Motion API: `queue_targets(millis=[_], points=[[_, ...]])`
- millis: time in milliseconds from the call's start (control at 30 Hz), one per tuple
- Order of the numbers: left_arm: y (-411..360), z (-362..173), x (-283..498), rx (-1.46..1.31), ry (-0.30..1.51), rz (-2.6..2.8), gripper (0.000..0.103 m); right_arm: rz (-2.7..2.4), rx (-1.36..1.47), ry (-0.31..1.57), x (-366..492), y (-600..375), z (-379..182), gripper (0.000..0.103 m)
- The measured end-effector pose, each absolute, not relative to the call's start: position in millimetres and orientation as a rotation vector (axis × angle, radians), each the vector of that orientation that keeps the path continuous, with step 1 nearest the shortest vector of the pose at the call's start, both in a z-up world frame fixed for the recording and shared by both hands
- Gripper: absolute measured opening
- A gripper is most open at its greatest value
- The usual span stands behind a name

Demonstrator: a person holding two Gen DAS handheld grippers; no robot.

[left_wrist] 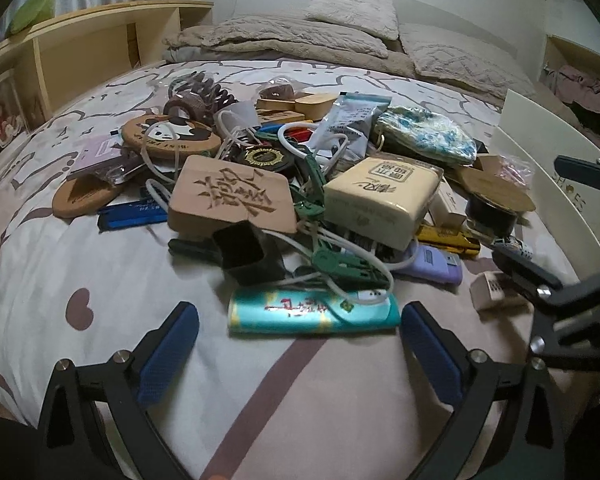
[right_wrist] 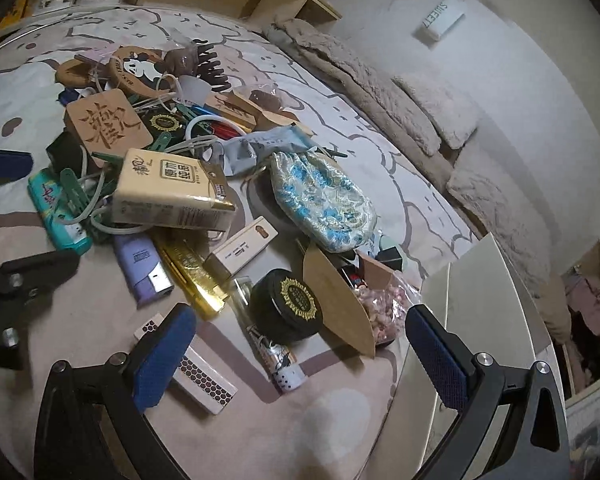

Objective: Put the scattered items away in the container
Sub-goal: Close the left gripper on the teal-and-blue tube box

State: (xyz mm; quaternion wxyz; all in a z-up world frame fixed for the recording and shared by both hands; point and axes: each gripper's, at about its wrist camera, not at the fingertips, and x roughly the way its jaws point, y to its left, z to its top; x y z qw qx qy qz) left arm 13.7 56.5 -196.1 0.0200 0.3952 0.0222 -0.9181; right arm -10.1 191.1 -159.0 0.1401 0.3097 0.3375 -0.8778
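Scattered items point(left_wrist: 284, 184) lie heaped on the bedsheet; the white container point(right_wrist: 472, 304) stands just beside the heap

"SWEET" on the white wall box point(right_wrist: 444, 20); "SHOES" down the cream container point(left_wrist: 572, 196); one carved Chinese character on the wooden block point(left_wrist: 232, 200).

Left claw point(left_wrist: 299, 322) angled down, jaws spread wide, nothing gripped — right claw point(right_wrist: 300, 330) also tilted down, jaws apart, empty.

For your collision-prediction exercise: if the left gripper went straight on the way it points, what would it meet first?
Most likely the teal packet, lying crosswise just ahead of the left gripper, between its open jaws. Depth is uncertain in the fisheye view.
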Motion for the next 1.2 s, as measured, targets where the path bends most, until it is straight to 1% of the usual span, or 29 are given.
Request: queue_targets(millis=[200, 300, 533, 633, 833, 933, 1100, 1133, 1200], points=[[61.0, -197.8, 9.2, 1.229, 0.044, -2.838, 0.102, -2.533, 0.877, 0.964, -2.4, 190.9, -156.5, 0.103], [60.3, -197.5, 9.6, 1.231, 0.043, -2.836, 0.101, -2.599, 0.824, 0.963, -1.5, 191.0, -151.5, 0.103], [56.7, -194.8, 12.5, 1.221, 0.049, -2.842, 0.083, -2.725, 0.762, 0.833, -2.6, 197.8, -132.9, 0.103], [55.2, -193.8, 14.3, 1.228, 0.059, -2.853, 0.083, -2.778, 0.748, 0.731, -1.8, 205.1, -122.9, 0.103], [51.7, -192.7, 20.8, 1.229, 0.065, -2.867, 0.083, -2.803, 0.775, 0.401, -0.3, 227.1, -105.1, 0.103], [48.1, -192.3, 23.5, 1.223, 0.066, -2.864, 0.083, -2.784, 0.820, 0.302, 0.0, 233.8, -102.1, 0.103], [42.2, -188.3, 27.4, 1.216, 0.099, -2.860, 0.083, -2.781, 0.840, 0.191, 10.7, 233.8, -102.6, 0.103], [41.1, -188.1, 28.3, 1.215, 0.100, -2.859, 0.083, -2.774, 0.836, 0.197, 15.2, 229.2, -104.0, 0.103], [39.2, -187.2, 29.6, 1.212, 0.103, -2.856, 0.083, -2.774, 0.807, 0.274, 24.8, 215.4, -106.1, 0.103]])
